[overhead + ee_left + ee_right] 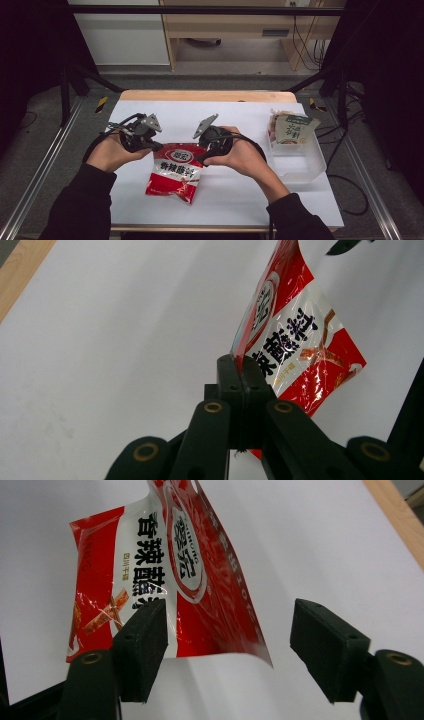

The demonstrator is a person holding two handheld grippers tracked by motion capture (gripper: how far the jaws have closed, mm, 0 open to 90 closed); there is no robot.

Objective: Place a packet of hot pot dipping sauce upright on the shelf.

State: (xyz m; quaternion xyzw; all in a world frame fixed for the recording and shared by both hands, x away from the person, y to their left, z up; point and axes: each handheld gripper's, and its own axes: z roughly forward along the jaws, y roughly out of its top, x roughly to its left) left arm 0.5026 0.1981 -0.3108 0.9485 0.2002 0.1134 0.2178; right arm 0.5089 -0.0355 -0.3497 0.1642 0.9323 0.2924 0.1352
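Observation:
A red and white snack bag (174, 172) with black lettering hangs over the white table (240, 195), its lower end resting on the surface. My left gripper (157, 146) is shut on the bag's upper left edge; in the left gripper view its jaws (242, 365) are pinched flat on the bag's (295, 340) rim. My right gripper (200, 159) is at the bag's upper right corner. In the right gripper view the gripper (230, 617) stands open, with the bag's (165, 555) edge hanging between the pads and neither pad pressing on it.
A clear plastic tub (302, 162) stands at the table's right side, with a green and white packet (294, 129) leaning in its far end. The table's wooden far edge (200, 95) and black frame posts border the work area.

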